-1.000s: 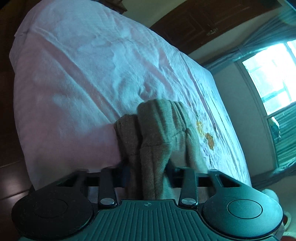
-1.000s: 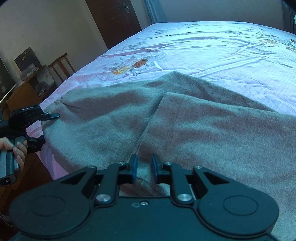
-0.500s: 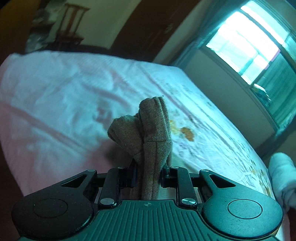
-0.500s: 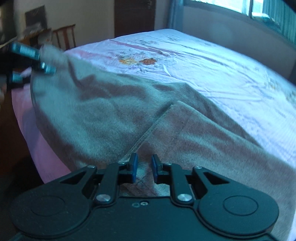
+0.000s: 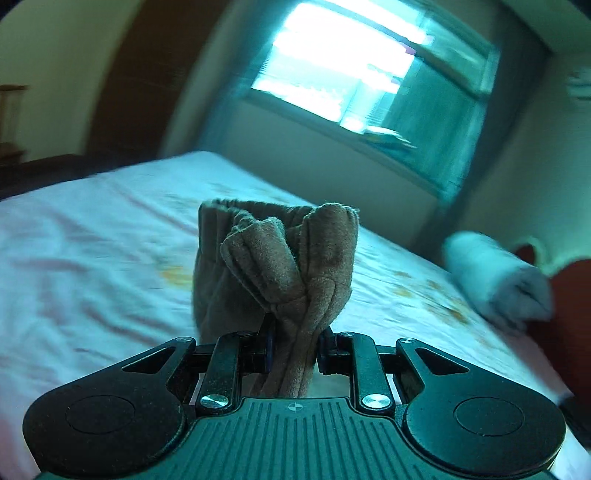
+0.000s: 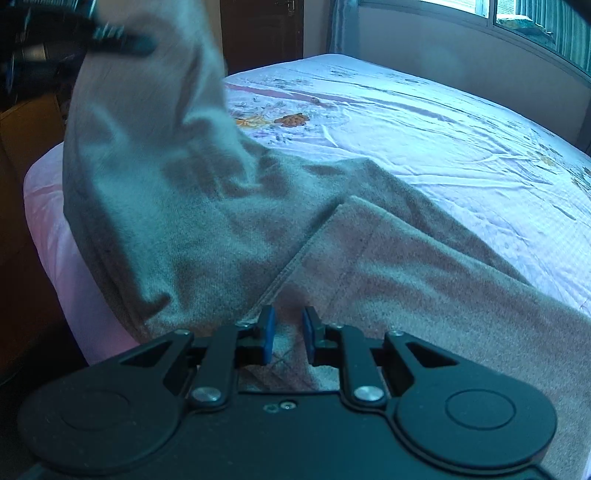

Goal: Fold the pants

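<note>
The brown-grey pants (image 6: 369,266) lie across the near corner of the bed. My left gripper (image 5: 293,349) is shut on a bunched end of the pants (image 5: 291,258), which sticks up between its fingers. In the right wrist view the left gripper (image 6: 122,38) is raised at the upper left, blurred, with that end of the pants hanging from it. My right gripper (image 6: 288,338) rests low over the pants at the crotch seam. Its blue pads (image 6: 266,334) stand a little apart with cloth between them; a firm hold cannot be made out.
The bed (image 6: 424,122) has a pale floral sheet and fills most of both views. A rolled white towel (image 5: 495,280) lies at its far right side. A window (image 5: 354,66) and a dark door (image 6: 262,33) are behind. The bed's corner edge (image 6: 48,206) drops off at left.
My left gripper has risen and swung up over the bed, lifting its end of the pants off the sheet. My right gripper has stayed at the crotch seam.
</note>
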The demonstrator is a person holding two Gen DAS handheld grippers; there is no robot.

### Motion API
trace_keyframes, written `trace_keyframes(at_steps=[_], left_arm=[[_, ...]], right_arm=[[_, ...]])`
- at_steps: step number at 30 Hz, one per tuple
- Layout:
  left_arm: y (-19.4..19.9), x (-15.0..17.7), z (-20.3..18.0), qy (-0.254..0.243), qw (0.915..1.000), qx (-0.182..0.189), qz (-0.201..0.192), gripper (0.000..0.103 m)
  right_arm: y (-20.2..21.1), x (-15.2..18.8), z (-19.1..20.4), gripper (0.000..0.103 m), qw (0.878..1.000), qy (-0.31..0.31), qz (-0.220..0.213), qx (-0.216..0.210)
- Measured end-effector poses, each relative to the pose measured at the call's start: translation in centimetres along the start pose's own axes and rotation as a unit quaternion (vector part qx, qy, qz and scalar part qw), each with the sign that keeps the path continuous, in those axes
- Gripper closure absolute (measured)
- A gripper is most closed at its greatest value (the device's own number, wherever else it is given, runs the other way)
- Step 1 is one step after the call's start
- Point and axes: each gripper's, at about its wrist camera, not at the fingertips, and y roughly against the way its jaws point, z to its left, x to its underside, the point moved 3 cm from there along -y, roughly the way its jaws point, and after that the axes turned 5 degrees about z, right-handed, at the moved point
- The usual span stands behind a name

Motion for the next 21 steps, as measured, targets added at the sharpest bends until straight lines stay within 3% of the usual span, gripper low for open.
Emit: trace_keyframes(at_steps=[4, 8, 15, 21], left_arm=[[-1.8, 0.6, -3.7, -0.018, 0.9958, 0.078, 0.046, 0.082], [-3.5, 2.2, -6.7, -0.043, 0.9878, 0.119, 0.091, 0.082], [-5.5, 5.2, -9.0, -0.057, 0.9783, 0.132, 0.149, 0.082], [-4.9, 6.8, -11.6, -0.106, 0.9735, 0.130, 0.155, 0.082]], right_arm=[[0.3, 0.0, -0.2, 0.093, 1.000, 0.000, -0.009, -0.005], [1.3, 0.0, -0.4, 0.088, 1.000, 0.003, -0.019, 0.005], [2.1, 1.3, -2.1, 0.086, 1.000, -0.009, -0.006, 0.006], [4.6, 2.7, -4.7, 0.083, 0.998, -0.061, -0.025, -0.014]])
